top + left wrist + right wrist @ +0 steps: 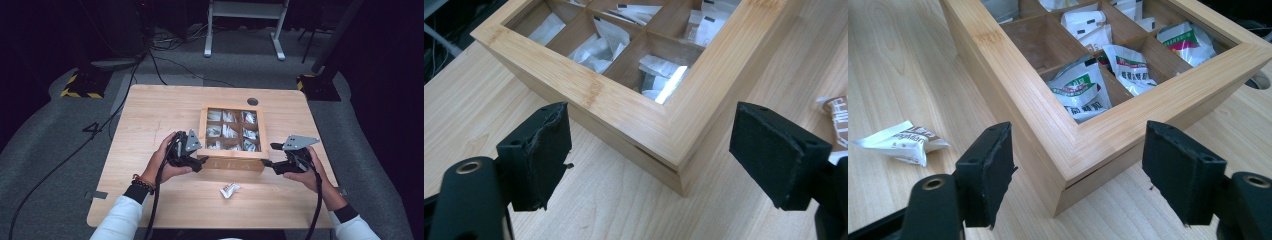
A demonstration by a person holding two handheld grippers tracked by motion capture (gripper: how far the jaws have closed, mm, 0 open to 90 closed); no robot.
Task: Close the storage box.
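Nine compartments show through the glass-paned lid of the wooden tea box (232, 134), most of them with white sachets inside, and the lid looks shut: in both gripper views a thin seam runs between the lid frame and the body with no gap to speak of. The box sits toward the far middle of the desk (150, 115), its front face toward the person. My guess is that the work is at its start, either opening the box or moving it, since nothing has been gripped yet and the lid is down. The left gripper (192, 159) stands at the near left corner of the box, its jaws wide apart; in the left gripper view that corner points straight into the gap between them, near but not touching either pad. The right gripper (270, 156) mirrors it at the near right corner, jaws equally wide, with the corner between them and free of both pads. One loose sachet (230, 190) lies on the desk in front of the box, between the two hands and apart from both grippers. If it belongs in the box, that step is left as well.
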